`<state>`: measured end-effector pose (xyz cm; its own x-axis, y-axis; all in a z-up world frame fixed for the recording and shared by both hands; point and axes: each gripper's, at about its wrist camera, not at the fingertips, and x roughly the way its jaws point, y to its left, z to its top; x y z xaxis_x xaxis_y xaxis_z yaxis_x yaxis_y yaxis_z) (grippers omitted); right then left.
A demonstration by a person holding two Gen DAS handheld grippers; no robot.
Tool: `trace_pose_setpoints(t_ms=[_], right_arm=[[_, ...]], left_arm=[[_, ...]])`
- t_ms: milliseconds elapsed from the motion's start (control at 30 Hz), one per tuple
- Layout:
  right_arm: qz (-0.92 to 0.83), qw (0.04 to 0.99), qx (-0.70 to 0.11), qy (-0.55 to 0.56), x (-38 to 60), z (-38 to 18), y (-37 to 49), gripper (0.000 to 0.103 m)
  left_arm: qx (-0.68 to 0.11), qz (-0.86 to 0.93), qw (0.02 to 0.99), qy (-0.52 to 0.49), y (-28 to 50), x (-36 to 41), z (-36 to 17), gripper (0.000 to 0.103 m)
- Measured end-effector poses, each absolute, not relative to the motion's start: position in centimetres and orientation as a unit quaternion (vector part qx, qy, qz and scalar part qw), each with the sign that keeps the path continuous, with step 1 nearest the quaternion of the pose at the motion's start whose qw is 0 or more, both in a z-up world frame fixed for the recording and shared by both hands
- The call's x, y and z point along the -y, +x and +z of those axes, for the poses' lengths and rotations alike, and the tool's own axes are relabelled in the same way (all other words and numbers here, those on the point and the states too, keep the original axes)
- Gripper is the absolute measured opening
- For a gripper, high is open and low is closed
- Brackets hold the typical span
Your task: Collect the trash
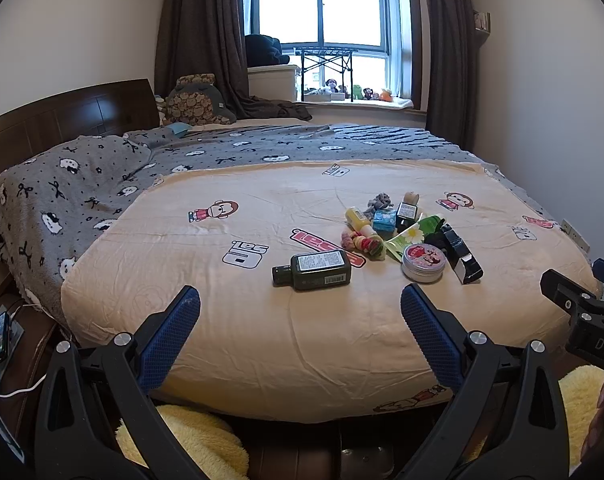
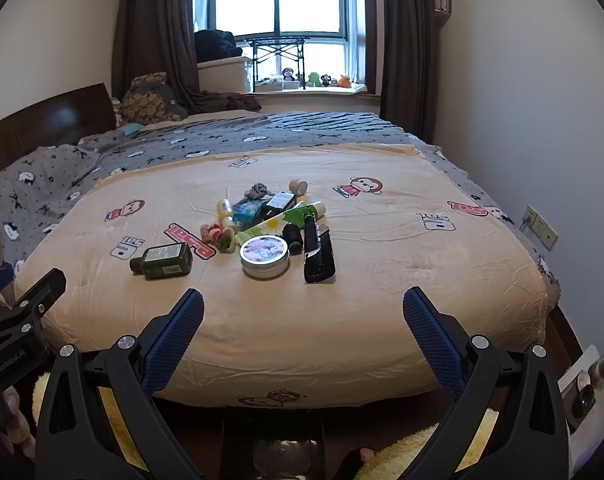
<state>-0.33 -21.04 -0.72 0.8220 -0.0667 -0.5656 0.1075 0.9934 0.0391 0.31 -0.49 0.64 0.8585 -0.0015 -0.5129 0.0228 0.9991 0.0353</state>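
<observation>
A pile of small items lies on the cream blanket point(image 1: 261, 340) on the bed. A dark green bottle point(image 1: 314, 269) point(image 2: 163, 261) lies on its side nearest the left. A round tin point(image 1: 423, 263) point(image 2: 264, 256) and a black packet point(image 1: 462, 254) point(image 2: 320, 254) lie beside it. Behind are a yellow bottle point(image 1: 356, 216), a blue pack point(image 1: 385, 221), a green tube point(image 2: 281, 220) and hair ties point(image 1: 366, 242). My left gripper point(image 1: 299, 300) is open and empty, short of the green bottle. My right gripper point(image 2: 304, 300) is open and empty, short of the tin.
A grey patterned quilt point(image 1: 101, 184) covers the far side of the bed below a dark headboard point(image 1: 61, 116). A window sill point(image 1: 358, 102) with toys is at the back. Yellow fluffy fabric point(image 1: 189, 436) lies below the bed's near edge. A wall socket point(image 2: 540, 226) is on the right.
</observation>
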Motion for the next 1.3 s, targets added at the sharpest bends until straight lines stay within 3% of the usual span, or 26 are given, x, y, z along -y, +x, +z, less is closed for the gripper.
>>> trace_pose_setpoints(t_ms=[533,1133,1300], right_arm=[[-0.039,0.953,-0.295,0.055,23.4,-4.9,3.0,0.1],[-0.049,0.941,-0.326,0.07,26.2,-10.3,12.5,0.099],[-0.046,0.94,-0.331,0.067,26.2,-10.8,14.5,0.091]], left_arm=[[-0.288,-0.015,0.957,0.03,3.8,0.6,-3.7,0.095],[-0.351,-0.011,0.936,0.034,14.5,1.0,-9.2,0.095],[-0.354,-0.024,0.934,0.048,16.6,2.6,-9.8,0.095]])
